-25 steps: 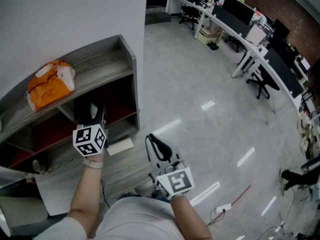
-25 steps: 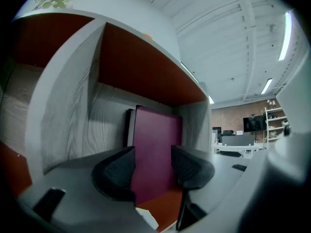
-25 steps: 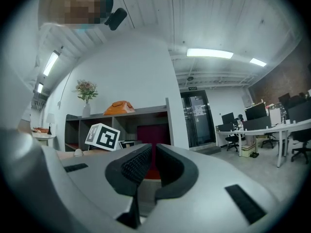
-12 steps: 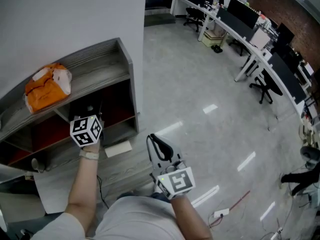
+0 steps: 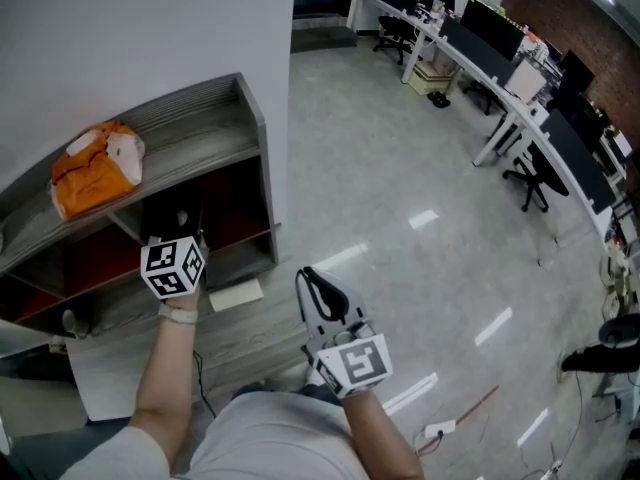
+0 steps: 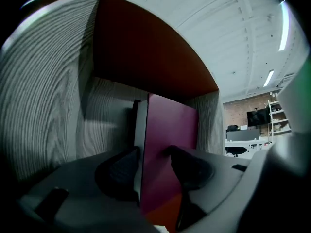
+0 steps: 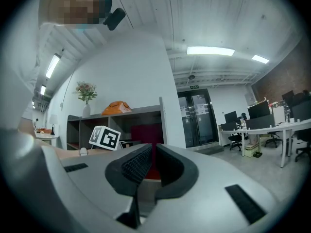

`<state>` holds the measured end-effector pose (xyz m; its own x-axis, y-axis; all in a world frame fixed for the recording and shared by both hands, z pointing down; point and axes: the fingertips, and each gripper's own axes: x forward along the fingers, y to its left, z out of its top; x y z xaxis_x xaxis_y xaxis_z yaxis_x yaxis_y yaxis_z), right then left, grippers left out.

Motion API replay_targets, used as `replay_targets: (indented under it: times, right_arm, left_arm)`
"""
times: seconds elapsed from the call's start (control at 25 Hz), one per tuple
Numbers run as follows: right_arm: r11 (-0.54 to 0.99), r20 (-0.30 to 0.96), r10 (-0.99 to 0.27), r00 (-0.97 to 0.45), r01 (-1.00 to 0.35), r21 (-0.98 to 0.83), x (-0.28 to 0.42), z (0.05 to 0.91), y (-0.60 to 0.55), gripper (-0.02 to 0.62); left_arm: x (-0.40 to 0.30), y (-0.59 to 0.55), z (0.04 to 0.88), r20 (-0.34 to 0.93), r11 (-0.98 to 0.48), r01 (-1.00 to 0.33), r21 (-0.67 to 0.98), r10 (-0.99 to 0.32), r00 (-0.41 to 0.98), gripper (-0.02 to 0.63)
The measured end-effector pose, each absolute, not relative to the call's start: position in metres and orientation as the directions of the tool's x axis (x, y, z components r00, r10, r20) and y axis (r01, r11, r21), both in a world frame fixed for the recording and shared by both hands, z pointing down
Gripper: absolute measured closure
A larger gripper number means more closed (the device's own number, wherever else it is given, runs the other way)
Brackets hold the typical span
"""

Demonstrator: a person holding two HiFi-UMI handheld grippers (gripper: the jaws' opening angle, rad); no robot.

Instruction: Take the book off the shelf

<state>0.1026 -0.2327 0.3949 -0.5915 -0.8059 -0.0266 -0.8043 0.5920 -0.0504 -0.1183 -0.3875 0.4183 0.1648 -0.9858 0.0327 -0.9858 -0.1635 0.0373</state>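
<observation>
A maroon book with white page edges stands upright in the right-hand compartment of the grey wood shelf. My left gripper reaches into that compartment, one jaw on each side of the book. Its jaws are closing, and both pads lie against the book's covers. In the head view only the left gripper's marker cube shows clearly; its fingers are lost in the dark compartment. My right gripper hangs over the floor in front of the shelf, shut and holding nothing. In the right gripper view the book shows far off.
An orange bag lies on the shelf's top board. A white sheet rests on the floor at the shelf's foot. Desks and office chairs line the far right, with polished floor between.
The left gripper has moved a little up and deeper into the shelf compartment. The right gripper has stayed where it was.
</observation>
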Motion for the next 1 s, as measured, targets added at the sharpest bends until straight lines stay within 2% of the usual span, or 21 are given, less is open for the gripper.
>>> replay_targets:
  times: [0.56, 1.0]
  right_arm:
    - [0.614, -0.035, -0.789, -0.613, -0.785, -0.081, 0.098, 0.396, -0.228, 0.565]
    - [0.638, -0.052, -0.769, -0.637, -0.763, -0.099, 0.088, 0.394, -0.227, 0.565]
  left_arm:
    - [-0.100, -0.340, 0.423, 0.028, -0.180, -0.984, -0.016, -0.983, 0.179, 0.441]
    - [-0.093, -0.309, 0.403, -0.082, -0.230, -0.973, 0.032, -0.970, 0.227, 0.477]
